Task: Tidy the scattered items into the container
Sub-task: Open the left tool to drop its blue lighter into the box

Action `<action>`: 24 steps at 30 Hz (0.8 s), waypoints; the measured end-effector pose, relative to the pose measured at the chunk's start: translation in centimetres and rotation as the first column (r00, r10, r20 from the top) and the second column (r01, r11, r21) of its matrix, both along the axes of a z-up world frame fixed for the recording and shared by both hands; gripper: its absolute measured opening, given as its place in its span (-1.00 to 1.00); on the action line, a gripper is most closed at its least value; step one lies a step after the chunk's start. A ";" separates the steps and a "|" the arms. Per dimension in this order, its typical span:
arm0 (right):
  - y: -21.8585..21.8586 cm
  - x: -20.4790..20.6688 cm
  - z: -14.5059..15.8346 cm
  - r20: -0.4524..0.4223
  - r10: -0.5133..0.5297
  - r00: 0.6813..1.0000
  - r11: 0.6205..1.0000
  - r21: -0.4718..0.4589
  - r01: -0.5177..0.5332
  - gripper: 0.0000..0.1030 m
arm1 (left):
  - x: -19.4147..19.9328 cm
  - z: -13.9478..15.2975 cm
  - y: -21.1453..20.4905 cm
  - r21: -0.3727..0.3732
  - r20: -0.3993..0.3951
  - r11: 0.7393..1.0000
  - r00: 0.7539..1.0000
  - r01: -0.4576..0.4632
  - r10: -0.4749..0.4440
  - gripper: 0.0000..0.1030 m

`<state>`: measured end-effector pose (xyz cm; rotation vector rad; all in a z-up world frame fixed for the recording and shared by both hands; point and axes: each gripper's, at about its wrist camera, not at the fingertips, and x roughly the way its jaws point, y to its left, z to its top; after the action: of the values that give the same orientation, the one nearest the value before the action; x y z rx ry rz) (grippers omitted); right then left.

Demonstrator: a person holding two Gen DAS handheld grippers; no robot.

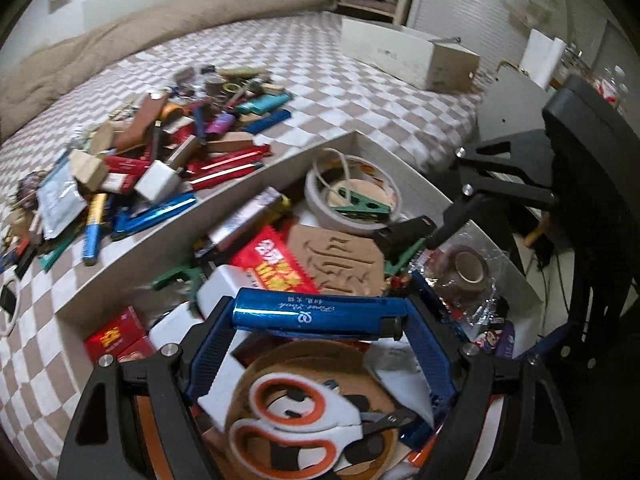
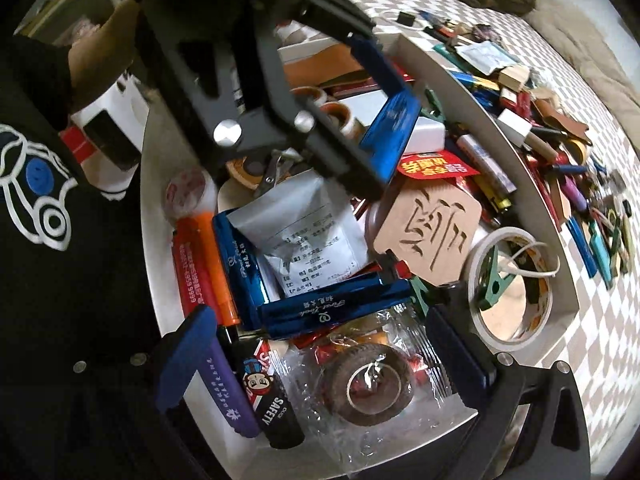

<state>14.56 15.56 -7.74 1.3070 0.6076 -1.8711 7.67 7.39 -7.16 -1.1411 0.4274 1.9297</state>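
A heap of scattered small items (image 1: 160, 152), lighters, metallic tubes, wooden blocks and packets, lies on the left on a bed covered in a beige and white checked sheet (image 1: 340, 76). Just to its right, touching the sheet, stands the white rectangular container (image 1: 224, 196), an open shallow box already crowded with things.

The left claw (image 1: 320, 316) hangs over the near end of the container, pointing steeply down. Its blue ribbed pads are pressed on the two ends of a shiny blue metal tube with silver script (image 1: 312, 310), which lies crosswise between them, above the box contents. Directly beneath it are orange and white scissors (image 1: 288, 420) on a brown roll of tape.

Further along in the box lie a red packet with yellow characters (image 1: 276, 264), a flat wooden cut-out of a Chinese character (image 1: 340, 264), and a white tape roll with a green clothes peg (image 1: 352, 200) on it.

At the right end of the container, the right claw (image 2: 324, 360) points down with its pads spread wide and nothing gripped. Between and below the pads sits a dark brown tape roll in clear crinkled plastic (image 2: 368, 392), not touched by either pad. Just beyond its tips lie two more blue tubes and a silver foil pouch with printed text (image 2: 304, 236).

A person's dark printed sleeve (image 2: 40, 184) fills the edge of the right wrist view.
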 end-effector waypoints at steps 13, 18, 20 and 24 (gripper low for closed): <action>1.5 -1.7 -0.1 -0.002 -0.061 0.998 0.993 -0.106 0.060 1.00 | -0.1 -0.7 1.3 -0.080 0.034 0.996 0.999 0.028 -0.025 0.74; 1.9 -1.5 0.1 -0.005 -0.069 0.998 0.989 -0.128 0.068 1.00 | -0.1 -0.4 1.3 -0.072 0.032 0.997 0.999 0.025 -0.022 0.94; 2.0 -1.6 0.1 -0.005 -0.075 0.997 0.988 -0.133 0.074 1.00 | 0.0 -0.4 1.3 -0.080 0.025 0.996 0.999 0.026 -0.024 0.94; 2.3 -1.9 0.4 -0.022 -0.100 0.995 0.986 -0.136 0.096 1.00 | 0.1 -0.3 1.1 -0.090 0.008 0.996 1.000 0.020 -0.019 0.94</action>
<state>12.65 17.88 -7.36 1.2442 0.4300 -1.9775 7.77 8.46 -7.41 -1.1972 0.5244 1.9055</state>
